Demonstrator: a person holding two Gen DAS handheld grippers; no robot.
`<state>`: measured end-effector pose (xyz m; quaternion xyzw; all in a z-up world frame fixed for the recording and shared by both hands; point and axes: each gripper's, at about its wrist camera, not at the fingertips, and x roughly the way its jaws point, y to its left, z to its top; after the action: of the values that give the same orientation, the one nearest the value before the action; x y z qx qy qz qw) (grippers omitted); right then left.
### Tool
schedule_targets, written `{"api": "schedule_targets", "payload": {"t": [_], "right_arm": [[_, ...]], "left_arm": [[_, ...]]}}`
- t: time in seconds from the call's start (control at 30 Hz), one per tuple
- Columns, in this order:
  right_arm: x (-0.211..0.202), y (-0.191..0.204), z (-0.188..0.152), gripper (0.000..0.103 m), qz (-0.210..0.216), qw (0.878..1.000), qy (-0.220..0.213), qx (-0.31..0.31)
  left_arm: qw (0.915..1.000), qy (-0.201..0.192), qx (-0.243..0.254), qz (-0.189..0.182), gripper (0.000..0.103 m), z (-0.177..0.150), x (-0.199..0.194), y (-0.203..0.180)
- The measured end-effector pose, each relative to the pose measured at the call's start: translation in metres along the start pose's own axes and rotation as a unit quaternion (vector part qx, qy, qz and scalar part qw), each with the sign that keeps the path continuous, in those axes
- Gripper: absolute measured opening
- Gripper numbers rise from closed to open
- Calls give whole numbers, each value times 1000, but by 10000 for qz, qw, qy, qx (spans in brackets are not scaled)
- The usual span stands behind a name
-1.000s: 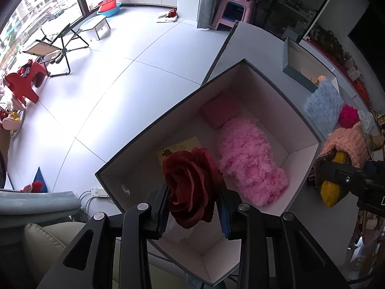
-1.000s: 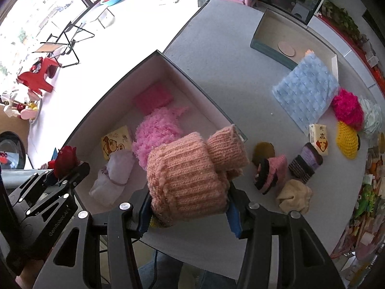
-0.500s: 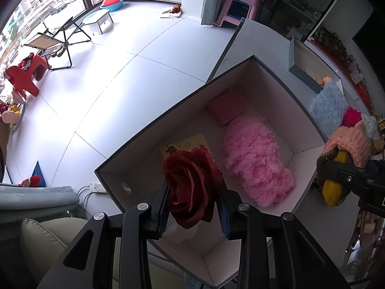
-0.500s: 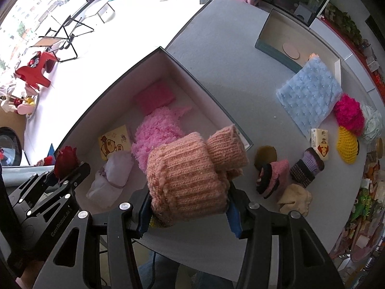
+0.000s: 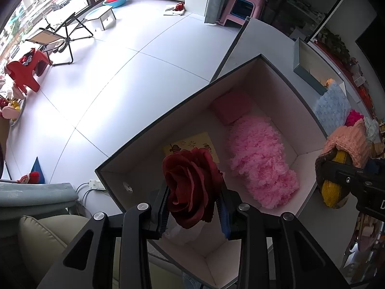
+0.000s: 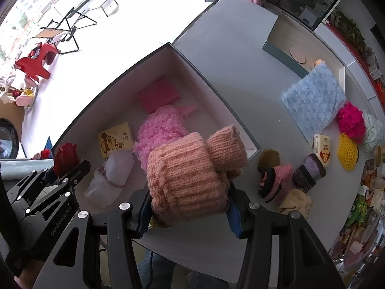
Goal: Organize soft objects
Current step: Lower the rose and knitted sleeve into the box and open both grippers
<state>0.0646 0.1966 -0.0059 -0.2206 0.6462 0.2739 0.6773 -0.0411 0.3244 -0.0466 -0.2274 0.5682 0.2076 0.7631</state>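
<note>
My left gripper (image 5: 193, 207) is shut on a dark red cloth rose (image 5: 192, 185), held above the near left corner of the open grey box (image 5: 240, 65). That same rose (image 6: 65, 157) shows at the left in the right wrist view. My right gripper (image 6: 189, 208) is shut on a peach knitted hat (image 6: 190, 175), hanging over the box's near right rim (image 6: 255, 148). Inside the box lie a fluffy pink piece (image 6: 161, 132), a pink pad (image 6: 157, 94), a yellow packet (image 6: 115, 139) and a pale bundle (image 6: 113, 175).
On the grey table (image 6: 240, 72) right of the box lie a light blue cloth (image 6: 315, 101), a magenta pompom (image 6: 350, 120), a yellow net item (image 6: 347, 153), several small knitted pieces (image 6: 288, 180) and a teal tray (image 6: 284, 53). Floor and chairs lie beyond the table's left edge.
</note>
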Motion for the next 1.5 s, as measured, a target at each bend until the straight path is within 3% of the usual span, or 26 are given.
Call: {"api": "schedule_targets", "payload": {"t": [1.2,1.27,1.33,1.4,1.43,1.47,1.5], "right_arm": [[40,37,58,56,-22,9991,217,-371],[41,38,59,57,4,9991,221,-370],[41,38,60,63,60,9990,216,-386],[39,35,59,80,134,9990,150,-397],[37,34,59,87,162,9991,83,-382],[35,32,58,87,183,9991,39,-373],[33,30,57,87,191,9992,-5,-358]], "left_arm": [[9994,249,-221,107,36,11,29,7],[9993,245,-239,115,53,12,29,7],[9993,188,-286,149,78,11,26,8],[9994,115,-308,145,89,11,23,8],[9994,95,-304,117,89,11,22,8],[9995,97,-296,82,89,10,21,8],[9995,150,-282,67,99,10,22,7]]}}
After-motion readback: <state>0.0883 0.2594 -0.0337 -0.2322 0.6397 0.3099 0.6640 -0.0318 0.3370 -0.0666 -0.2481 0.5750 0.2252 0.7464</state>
